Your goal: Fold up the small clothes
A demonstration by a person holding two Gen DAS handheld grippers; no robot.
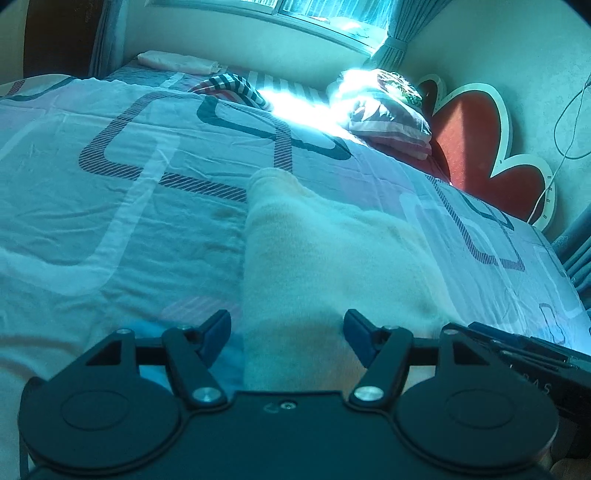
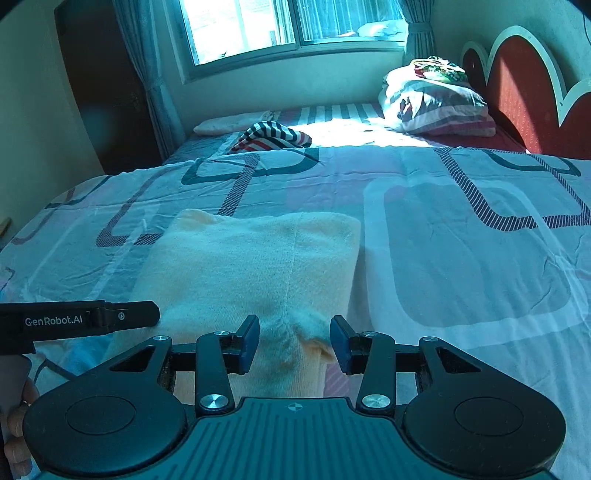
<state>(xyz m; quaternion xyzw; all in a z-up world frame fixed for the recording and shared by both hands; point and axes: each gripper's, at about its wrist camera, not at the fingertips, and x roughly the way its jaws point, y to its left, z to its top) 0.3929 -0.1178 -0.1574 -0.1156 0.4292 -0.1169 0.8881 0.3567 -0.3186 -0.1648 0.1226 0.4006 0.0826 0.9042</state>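
we hover both tools over the near edge of the bed, where the cream knit garment lies folded, its long axis running away from us toward the window side. our left gripper stands wide with cloth between its pads, not pinched. our right gripper gapes narrower over the bunched near hem, also not clamping. right looks nearer that hem, we reckon.

Bedroom. Bed with patterned sheet, red scalloped white-edged headboard at right wall. Window on far wall, curtains either side, sun patch on the mattress. Dark wardrobe at left.
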